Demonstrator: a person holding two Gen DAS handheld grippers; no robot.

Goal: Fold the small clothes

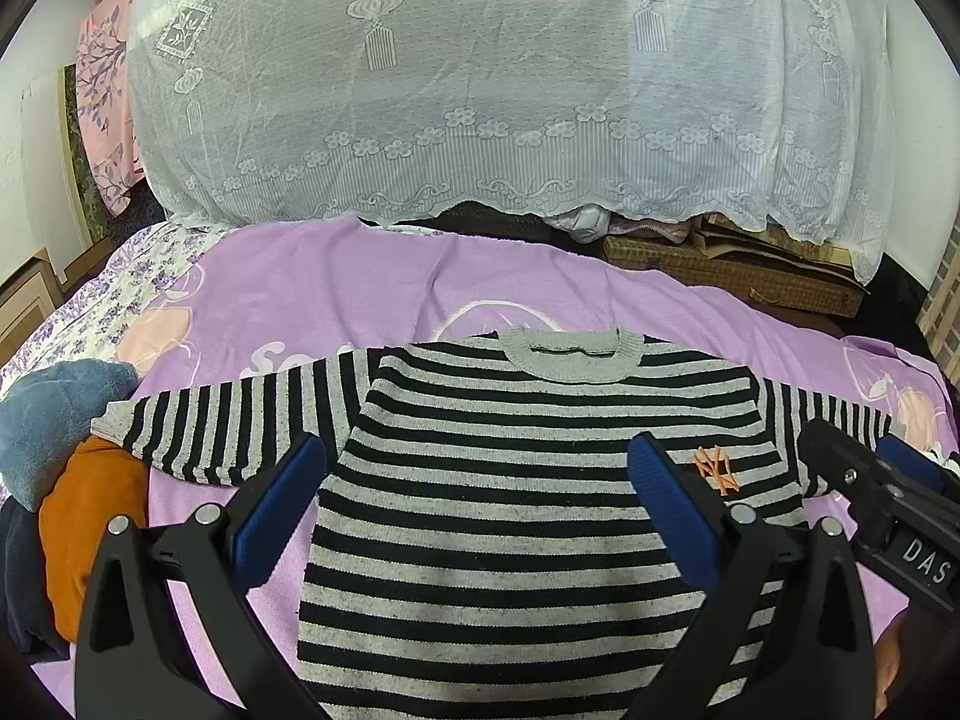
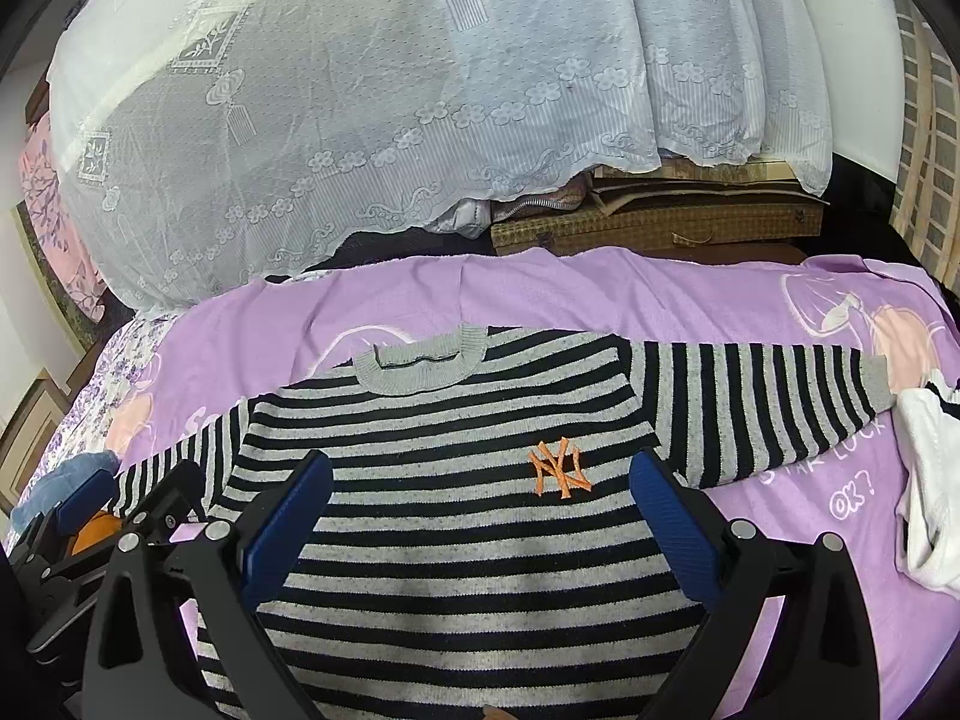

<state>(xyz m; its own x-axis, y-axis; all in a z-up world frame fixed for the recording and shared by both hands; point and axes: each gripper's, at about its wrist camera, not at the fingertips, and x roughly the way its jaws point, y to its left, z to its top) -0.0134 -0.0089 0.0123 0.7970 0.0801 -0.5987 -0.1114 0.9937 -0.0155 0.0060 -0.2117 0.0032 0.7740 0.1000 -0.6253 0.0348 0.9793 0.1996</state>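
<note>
- One striped sweater (image 1: pixel 516 516) lies flat, front up, on the purple blanket (image 1: pixel 336 294) covering the bed, both sleeves spread out sideways.
- Two claws over it: left claw (image 1: pixel 480 492) spread wide, empty; right claw (image 2: pixel 480 498) spread wide too, nothing pinched.
- One orange logo (image 2: pixel 561 468) sits on the chest.
- Three bundled garments at the left edge: blue (image 1: pixel 54 414), orange (image 1: pixel 90 528), dark navy (image 1: pixel 24 588).
- One white garment (image 2: pixel 930 480) lies just off the right sleeve cuff.

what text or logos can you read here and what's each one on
"NY": orange embroidered logo on the striped sweater.
"DAS": label on the right gripper.
"OK?": white print on the purple blanket.
Line above "OK?": partly covered by the sleeve, unclear.
"S..." print: cut off by the sleeve.
</note>
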